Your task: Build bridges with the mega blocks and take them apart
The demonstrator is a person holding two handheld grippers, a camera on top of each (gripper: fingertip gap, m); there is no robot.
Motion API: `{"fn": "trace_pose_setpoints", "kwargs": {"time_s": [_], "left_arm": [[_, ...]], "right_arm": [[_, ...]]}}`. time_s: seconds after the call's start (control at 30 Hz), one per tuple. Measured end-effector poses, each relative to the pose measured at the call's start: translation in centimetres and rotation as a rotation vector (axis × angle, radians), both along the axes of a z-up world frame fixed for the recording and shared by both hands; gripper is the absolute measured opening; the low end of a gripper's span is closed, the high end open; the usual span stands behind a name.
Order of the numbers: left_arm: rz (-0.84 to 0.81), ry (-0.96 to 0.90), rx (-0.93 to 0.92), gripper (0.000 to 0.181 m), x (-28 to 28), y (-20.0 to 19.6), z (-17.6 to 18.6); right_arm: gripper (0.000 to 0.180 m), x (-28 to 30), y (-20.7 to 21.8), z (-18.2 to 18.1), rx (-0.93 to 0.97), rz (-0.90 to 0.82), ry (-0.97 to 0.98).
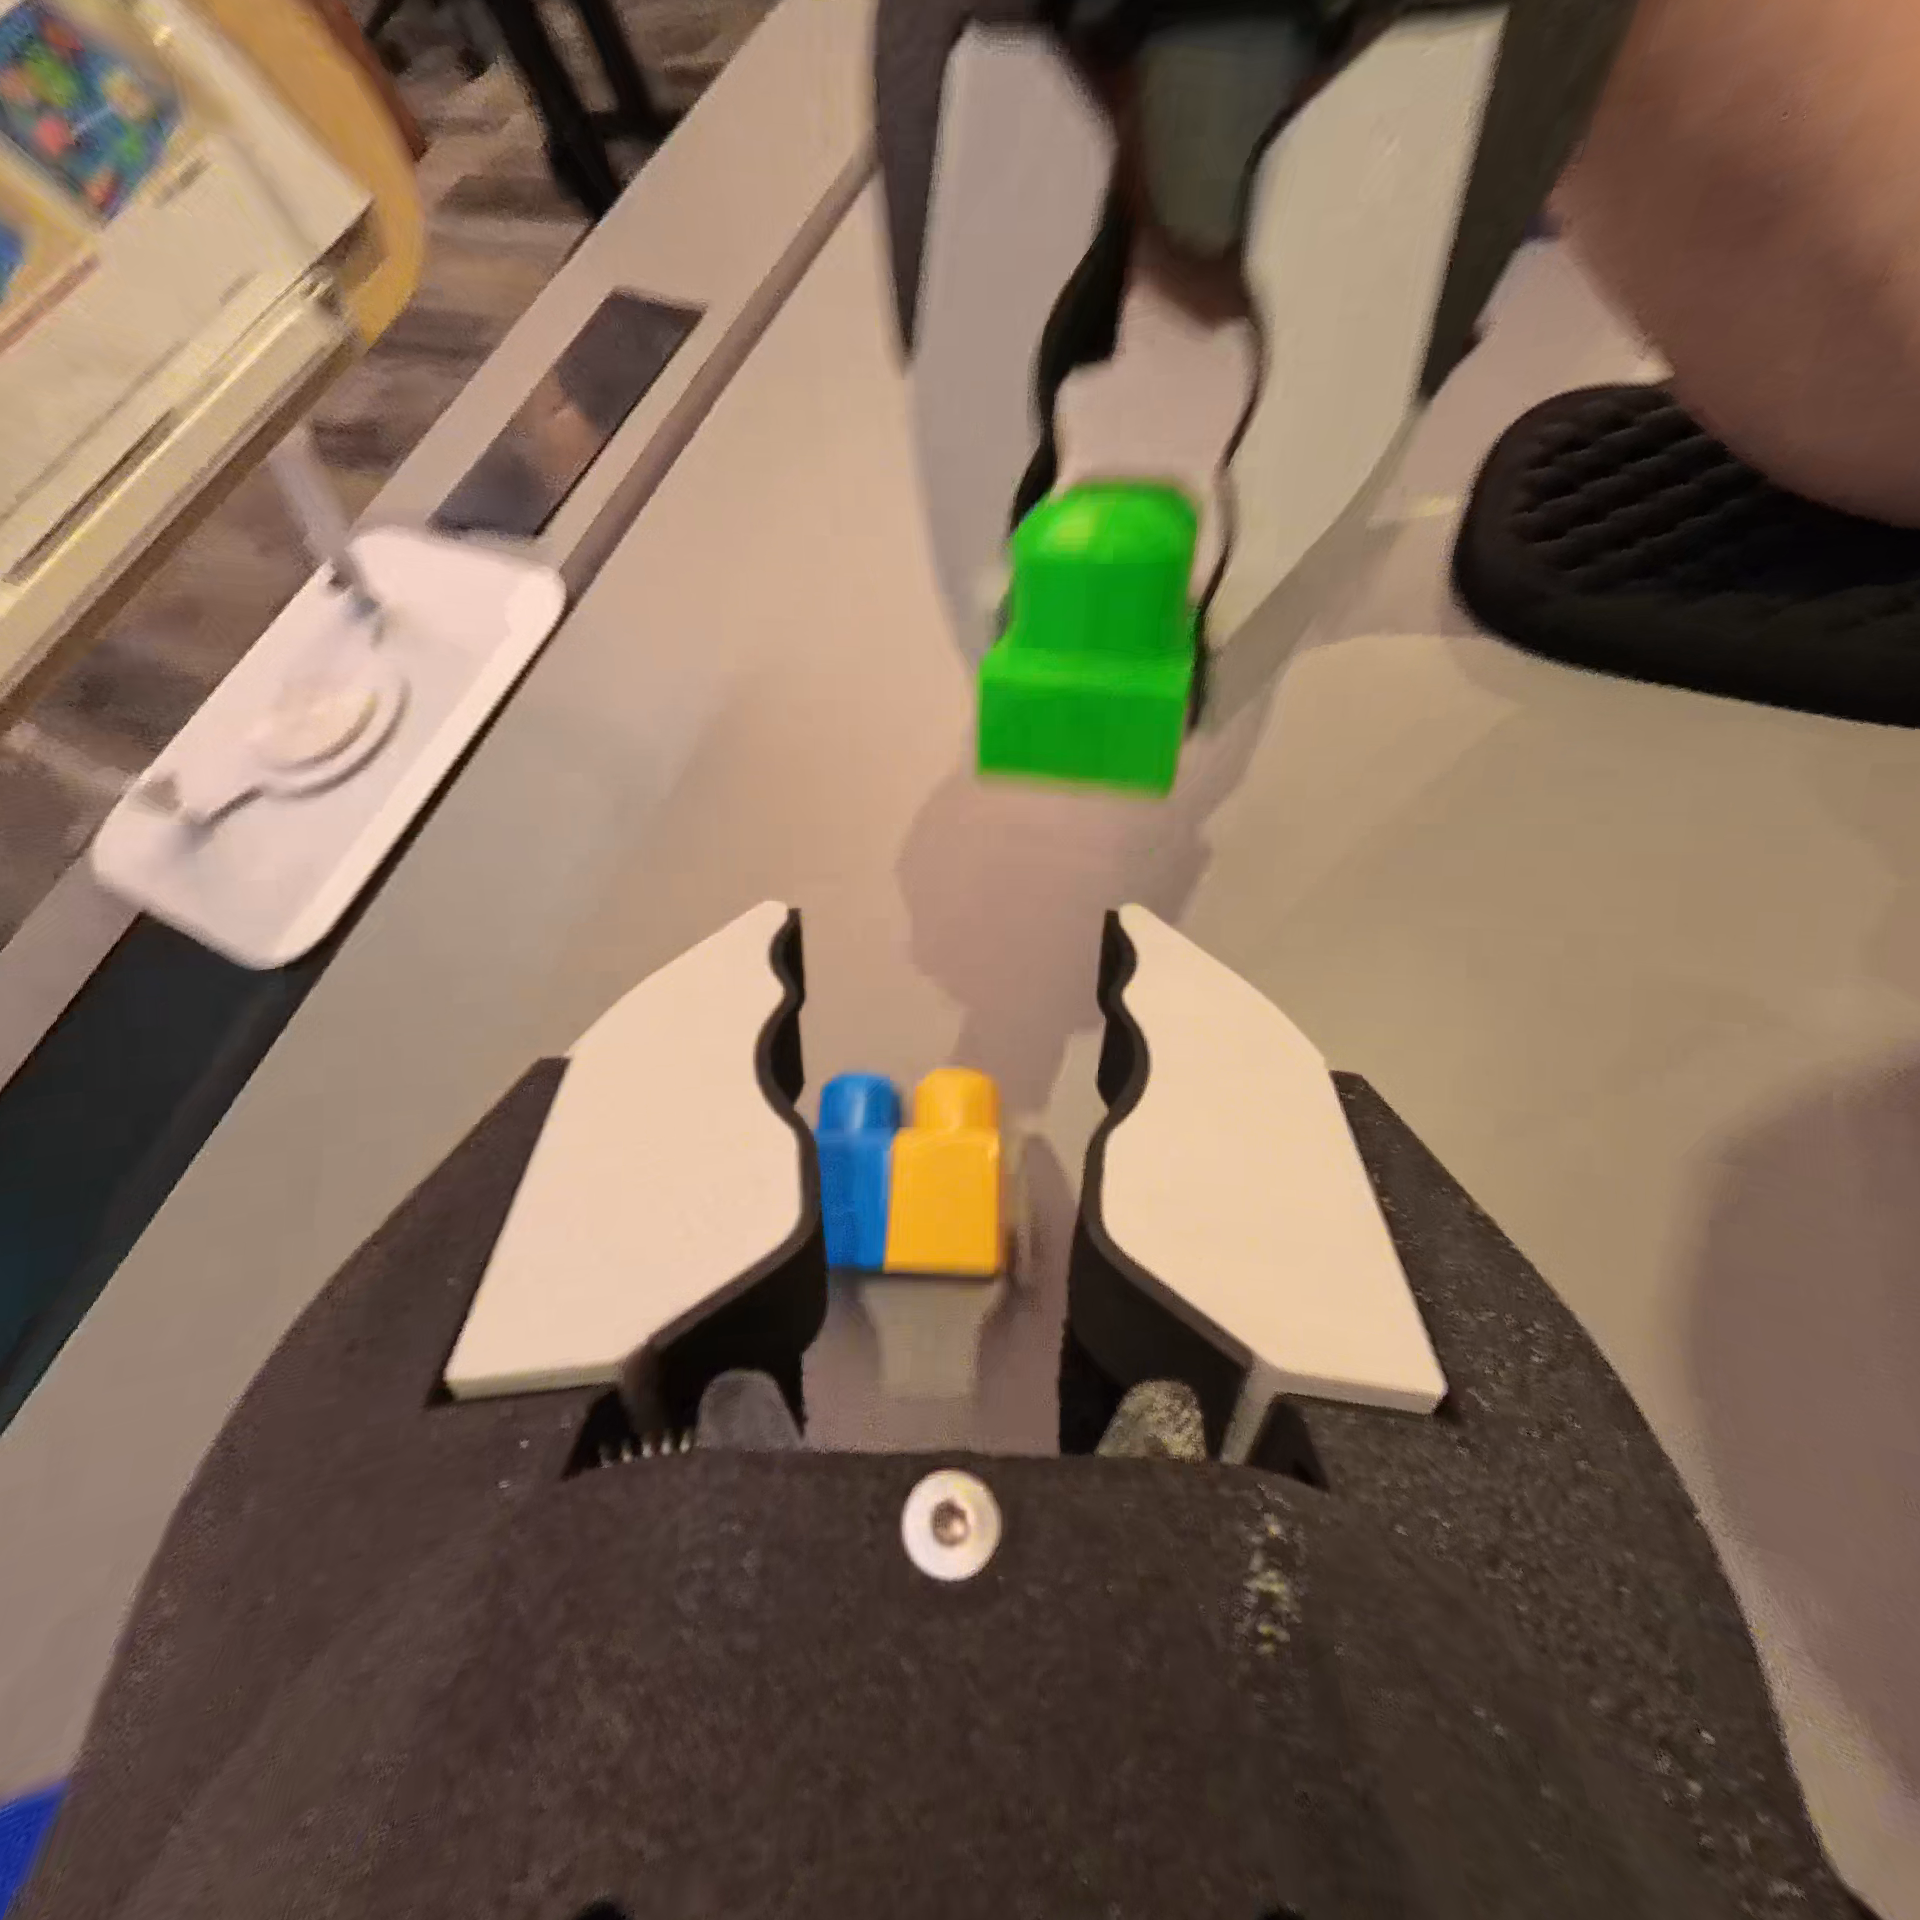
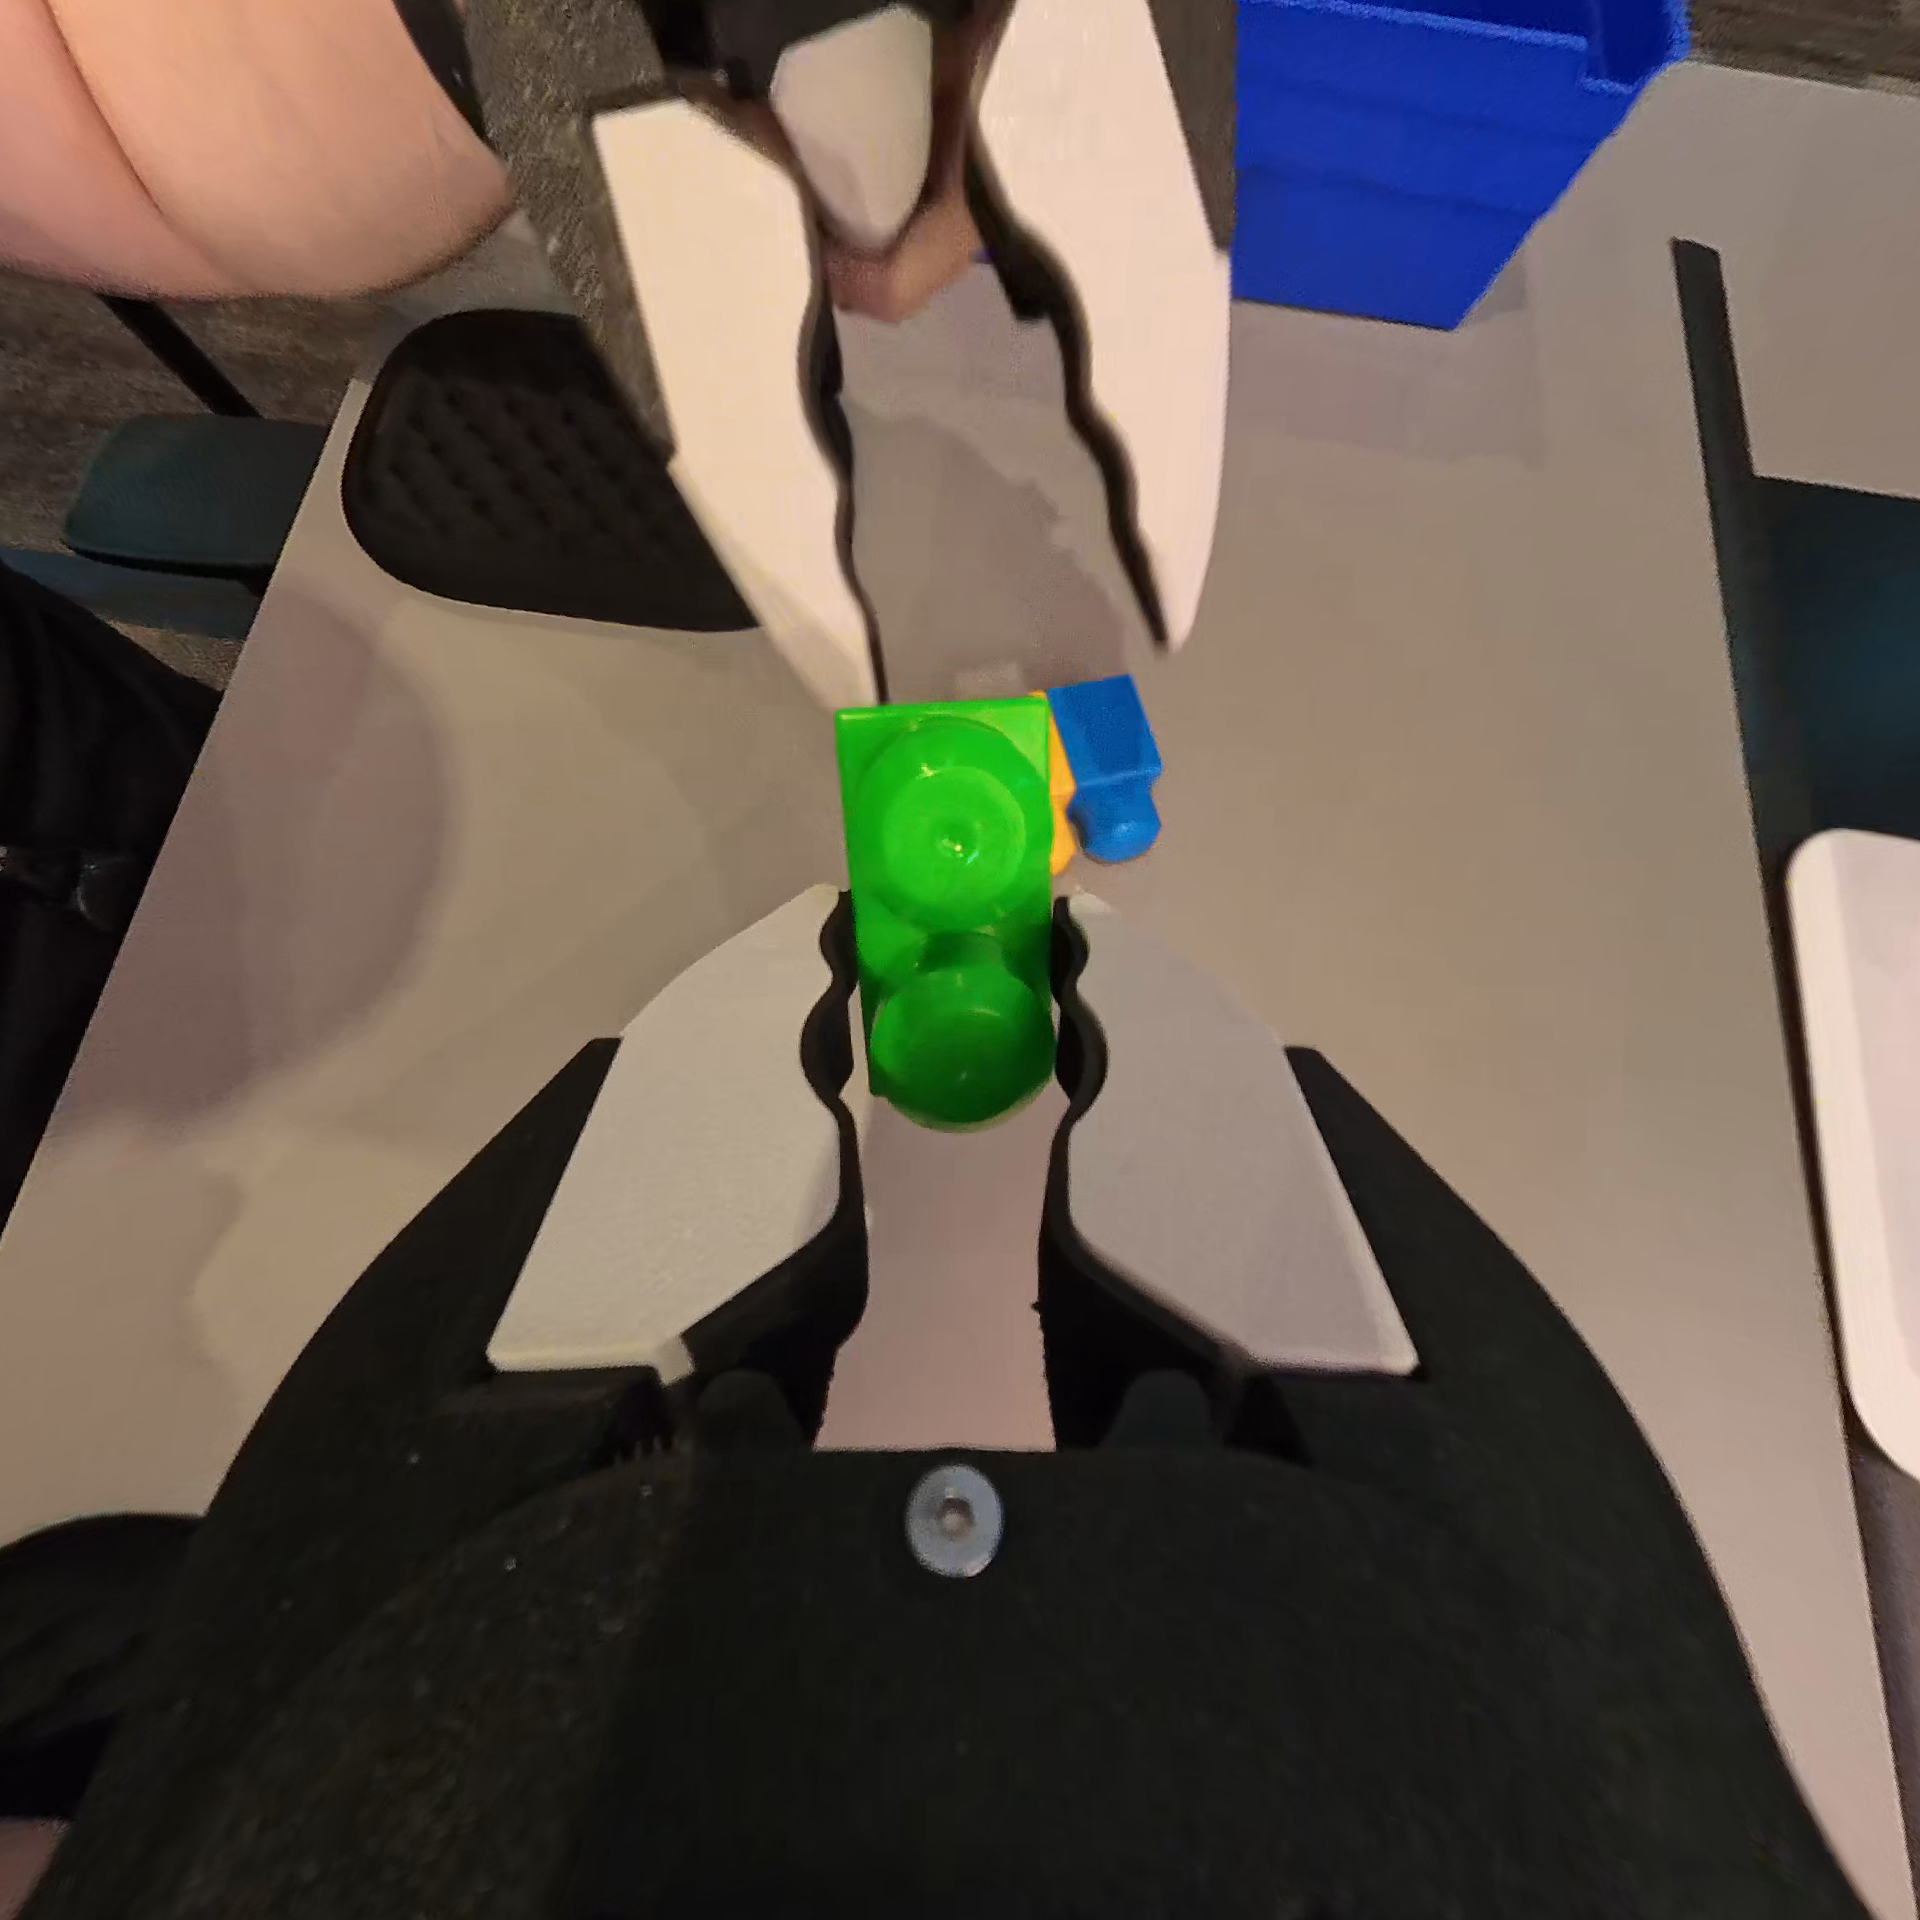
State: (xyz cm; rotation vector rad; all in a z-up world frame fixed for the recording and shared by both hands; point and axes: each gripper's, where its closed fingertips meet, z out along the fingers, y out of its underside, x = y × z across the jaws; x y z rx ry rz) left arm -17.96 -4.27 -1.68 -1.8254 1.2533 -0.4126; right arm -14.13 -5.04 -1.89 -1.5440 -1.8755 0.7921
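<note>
Risks knocking the blue block [image 2: 1107, 764] and yellow block [image 1: 945, 1174] apart at frame centre: right gripper [image 2: 951, 1023] clamped on green block [image 2: 951, 904], left gripper [image 1: 951, 1023] apart around them.

The green block [image 2: 951, 914] hides most of the yellow block [image 2: 1060, 800]; the blue bin [image 2: 1434, 156] is cut off at the top edge.

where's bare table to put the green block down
Bare table lies between the blue block and the white tray, also left of the green block. It is crowded around the yellow block under the left tongs.
</note>
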Motion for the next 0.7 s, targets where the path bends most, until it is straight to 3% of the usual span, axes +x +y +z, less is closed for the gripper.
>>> {"fn": "trace_pose_setpoints", "kwargs": {"time_s": [0.1, 0.2, 0.37, 0.7], "left_arm": [[0.099, 0.053, -0.054, 0.064, -3.5, 1.0, -1.5], [0.076, 0.098, -0.173, 0.069, -4.4, 0.2, -4.6], [0.076, 0.414, -0.196, 0.091, -5.9, 0.3, -9.8], [0.069, 0.511, -0.248, 0.094, -5.6, 2.1, -11.9]], "right_arm": [[0.035, 1.6, 1.5, 1.0, -0.015, -0.066, 0.036], [0.035, 2.8, 3.0, 1.3, -0.027, -0.114, 0.060], [0.035, 3.2, 3.8, 0.4, -0.065, -0.133, 0.053], [0.035, 3.5, 4.0, -0.4, -0.081, -0.132, 0.027]]}}
